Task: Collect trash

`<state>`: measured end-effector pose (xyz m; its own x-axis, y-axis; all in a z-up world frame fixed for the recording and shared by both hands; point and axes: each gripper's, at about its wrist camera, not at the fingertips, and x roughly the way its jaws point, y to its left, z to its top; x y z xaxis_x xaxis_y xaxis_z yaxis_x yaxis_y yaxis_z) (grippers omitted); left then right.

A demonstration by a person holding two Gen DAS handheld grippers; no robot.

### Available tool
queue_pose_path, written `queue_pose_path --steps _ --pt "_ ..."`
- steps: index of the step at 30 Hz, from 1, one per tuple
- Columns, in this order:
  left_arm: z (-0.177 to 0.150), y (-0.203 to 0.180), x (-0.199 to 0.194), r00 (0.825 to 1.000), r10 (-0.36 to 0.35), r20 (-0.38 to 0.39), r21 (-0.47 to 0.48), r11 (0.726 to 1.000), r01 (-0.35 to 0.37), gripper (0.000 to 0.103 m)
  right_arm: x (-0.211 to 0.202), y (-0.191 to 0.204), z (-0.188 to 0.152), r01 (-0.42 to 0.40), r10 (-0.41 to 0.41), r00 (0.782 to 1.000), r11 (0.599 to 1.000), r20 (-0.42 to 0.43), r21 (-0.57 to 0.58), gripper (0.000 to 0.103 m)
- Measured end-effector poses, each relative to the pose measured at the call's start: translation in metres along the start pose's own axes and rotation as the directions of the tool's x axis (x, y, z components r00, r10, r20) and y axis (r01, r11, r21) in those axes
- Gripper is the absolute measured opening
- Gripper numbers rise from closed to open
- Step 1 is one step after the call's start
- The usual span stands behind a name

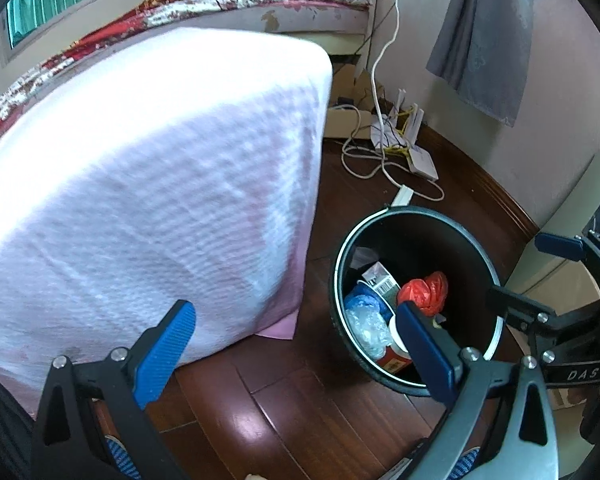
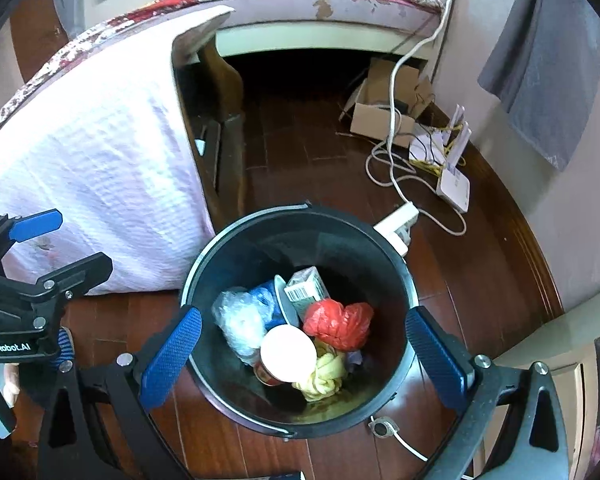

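Both grippers, left gripper (image 1: 296, 344) and right gripper (image 2: 304, 354), hang wide-jawed and empty over the black bin (image 2: 396, 264) (trash heaped inside); judge the drop finished, so lift clear without knocking its rim.

A dark reddish wooden floor (image 2: 284, 140) carries everything. A black round bin (image 2: 396, 276) stands on it in the near middle, just right of a bed draped in a white-pink cover (image 2: 100, 168). Behind the bin lies a white power strip (image 2: 398, 220) with a white cable (image 2: 452, 224) looping across the boards. Farther right, near the wall, sit an open cardboard box (image 2: 380, 120) and a white router (image 2: 454, 184).
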<state>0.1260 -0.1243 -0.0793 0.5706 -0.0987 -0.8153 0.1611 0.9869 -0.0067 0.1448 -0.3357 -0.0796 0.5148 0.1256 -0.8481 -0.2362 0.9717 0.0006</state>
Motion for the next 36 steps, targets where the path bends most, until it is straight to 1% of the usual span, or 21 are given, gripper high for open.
queue_pose_path --steps 7,12,16,22,27,29,34,36 --pt "0.003 0.014 -0.03 0.999 0.007 0.032 -0.013 1.0 -0.007 0.1 -0.028 0.019 0.01 -0.016 0.017 0.998 1.0 0.054 -0.021 0.103" --pt "0.003 0.024 -0.05 0.999 0.014 0.047 -0.016 1.0 -0.013 0.1 -0.049 0.031 0.012 -0.019 0.019 0.996 1.0 0.085 -0.008 0.103" --pt "0.0 0.03 -0.067 0.998 0.032 0.061 0.011 0.999 -0.033 0.1 -0.068 0.04 0.016 0.015 -0.016 0.996 1.0 0.088 0.017 0.103" --pt "0.0 0.048 -0.09 0.996 0.045 0.08 -0.001 0.999 -0.045 0.1 -0.1 0.053 0.023 0.055 -0.062 0.993 0.996 0.101 0.07 0.103" --pt "0.004 0.06 -0.117 0.991 0.054 0.126 0.005 0.998 -0.055 0.1 -0.129 0.07 0.029 0.057 -0.066 0.991 0.995 0.12 0.079 0.103" --pt "0.005 0.064 -0.128 0.987 0.062 0.147 0.01 0.998 -0.064 0.1 -0.141 0.077 0.033 0.066 -0.076 0.988 0.995 0.137 0.078 0.103" --pt "0.011 0.074 -0.152 0.98 0.07 0.187 0.001 0.997 -0.071 0.101 -0.172 0.094 0.041 0.122 -0.133 0.975 0.99 0.18 0.074 0.103" --pt "0.013 0.076 -0.162 0.976 0.075 0.206 0.0 0.997 -0.077 0.1 -0.182 0.098 0.042 0.128 -0.141 0.971 0.989 0.194 0.076 0.103"
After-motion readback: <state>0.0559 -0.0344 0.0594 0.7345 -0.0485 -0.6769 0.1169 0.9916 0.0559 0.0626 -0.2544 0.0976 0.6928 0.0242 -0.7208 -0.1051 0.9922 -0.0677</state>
